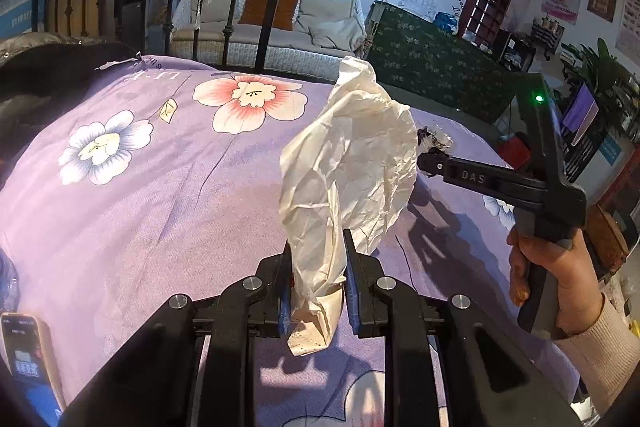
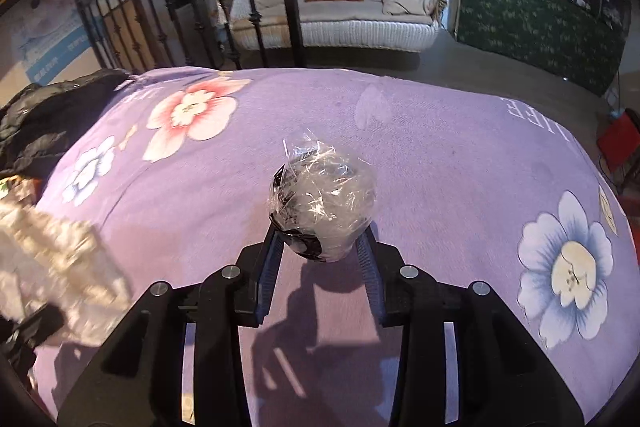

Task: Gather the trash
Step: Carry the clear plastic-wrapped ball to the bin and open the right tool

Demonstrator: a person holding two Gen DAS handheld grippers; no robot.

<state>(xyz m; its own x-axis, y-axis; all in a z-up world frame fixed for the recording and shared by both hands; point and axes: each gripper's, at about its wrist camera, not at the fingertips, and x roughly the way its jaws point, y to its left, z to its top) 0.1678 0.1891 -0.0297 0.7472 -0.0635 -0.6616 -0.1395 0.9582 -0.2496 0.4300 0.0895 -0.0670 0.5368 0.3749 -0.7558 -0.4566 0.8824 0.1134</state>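
Observation:
A crumpled white paper (image 1: 352,163) stands up from my left gripper (image 1: 318,243), which is shut on its lower end above the purple floral bedspread (image 1: 140,207). In the right wrist view the same paper (image 2: 52,259) shows blurred at the left edge. A ball of clear plastic wrap with black bits (image 2: 326,199) sits between the fingertips of my right gripper (image 2: 320,231), whose pads press on both sides of it just above the bedspread (image 2: 440,167). The left wrist view shows the right gripper (image 1: 424,155) from the side, held by a hand (image 1: 560,279), with the plastic wrap (image 1: 436,141) at its tips.
A black jacket (image 1: 48,67) lies on the bed's far left corner. A phone (image 1: 24,347) rests at the near left. The black metal bed frame (image 1: 276,7) rises behind the bed, with a white sofa (image 2: 340,7) beyond.

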